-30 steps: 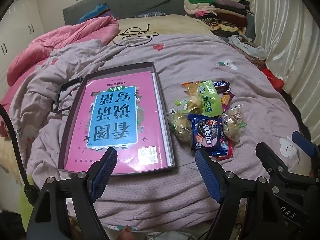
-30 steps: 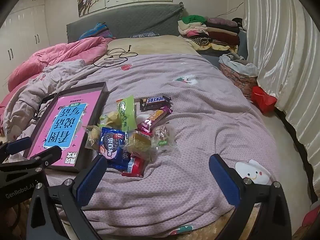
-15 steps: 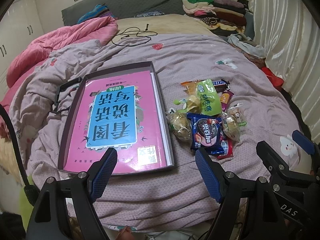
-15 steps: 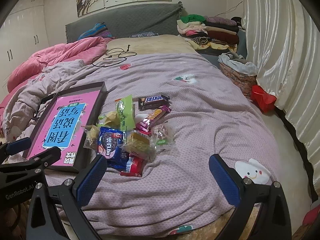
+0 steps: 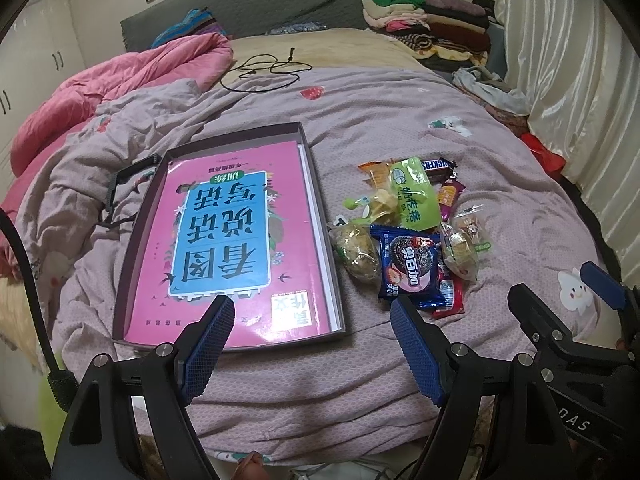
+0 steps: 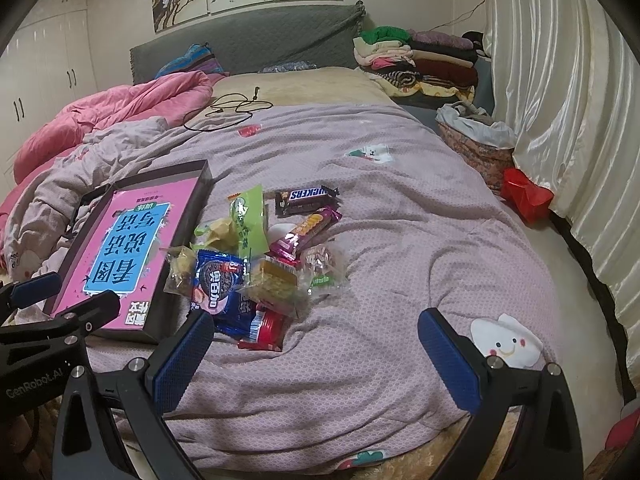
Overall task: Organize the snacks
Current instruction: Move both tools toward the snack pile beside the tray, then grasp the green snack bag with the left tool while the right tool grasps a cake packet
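Snacks (image 6: 264, 256) are lying heaped at centre-left of the right view, beside the tray (image 6: 202, 184), and I am holding both the left gripper (image 5: 312, 344) and right gripper (image 6: 316, 354) released, aiming squarely for the topmost packet.

Wrapped snacks (image 5: 412, 232) (image 6: 260, 256) lie heaped on the purple bedspread, just beside a shallow dark tray (image 5: 320, 216) (image 6: 180, 240).

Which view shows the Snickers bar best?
The right wrist view: the Snickers bar lies fully exposed, its label readable. In the left wrist view the bar is partly hidden behind the green packet.
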A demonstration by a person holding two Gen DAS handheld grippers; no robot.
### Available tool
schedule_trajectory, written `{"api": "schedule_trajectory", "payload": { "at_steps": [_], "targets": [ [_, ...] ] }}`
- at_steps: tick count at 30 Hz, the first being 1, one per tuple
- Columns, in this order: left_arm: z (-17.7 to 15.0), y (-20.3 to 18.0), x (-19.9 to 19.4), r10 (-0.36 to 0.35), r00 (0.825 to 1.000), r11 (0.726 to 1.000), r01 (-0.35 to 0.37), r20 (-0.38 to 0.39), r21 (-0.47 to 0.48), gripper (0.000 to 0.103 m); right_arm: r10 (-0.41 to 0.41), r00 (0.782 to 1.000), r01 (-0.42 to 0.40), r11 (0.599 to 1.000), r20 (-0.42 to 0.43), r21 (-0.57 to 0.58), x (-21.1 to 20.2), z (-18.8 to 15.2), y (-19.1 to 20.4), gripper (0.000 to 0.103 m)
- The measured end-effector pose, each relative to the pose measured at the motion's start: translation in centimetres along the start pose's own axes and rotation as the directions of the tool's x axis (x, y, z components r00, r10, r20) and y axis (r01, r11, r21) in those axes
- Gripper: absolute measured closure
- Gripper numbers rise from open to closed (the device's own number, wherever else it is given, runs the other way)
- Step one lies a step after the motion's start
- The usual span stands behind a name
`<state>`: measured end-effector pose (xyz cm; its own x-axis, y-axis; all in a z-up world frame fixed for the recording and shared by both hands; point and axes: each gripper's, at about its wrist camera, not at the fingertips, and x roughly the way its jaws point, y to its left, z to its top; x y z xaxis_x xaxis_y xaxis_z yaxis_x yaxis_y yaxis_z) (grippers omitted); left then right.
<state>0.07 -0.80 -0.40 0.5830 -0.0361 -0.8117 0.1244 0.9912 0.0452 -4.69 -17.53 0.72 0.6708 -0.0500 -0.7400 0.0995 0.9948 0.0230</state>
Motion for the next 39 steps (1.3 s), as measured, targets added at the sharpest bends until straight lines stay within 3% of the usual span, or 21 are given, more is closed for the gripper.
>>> {"api": "schedule_trajectory", "payload": {
  "at_steps": [25,33,39],
  "targets": [
    [0.2,-0.6,2.4,-0.013,0.999,1.0,0.013,-0.044,0.015,0.022,0.051,0.997,-0.05,0.999,-0.052,0.021,3.1,-0.8,-0.6,0.0],
    [2.2,-0.8,3.8,-0.035,0.998,0.999,0.037,-0.053,0.034,0.022,0.08,0.994,-0.081,0.997,-0.075,-0.003,6.1,-0.2,-0.8,0.0],
    [4.2,-1.7,5.3,-0.064,0.995,0.995,0.07,-0.082,0.077,0.022,0.107,0.992,-0.112,0.991,-0.069,-0.078,7.6,0.3,-0.6,0.009]
  ]
}}
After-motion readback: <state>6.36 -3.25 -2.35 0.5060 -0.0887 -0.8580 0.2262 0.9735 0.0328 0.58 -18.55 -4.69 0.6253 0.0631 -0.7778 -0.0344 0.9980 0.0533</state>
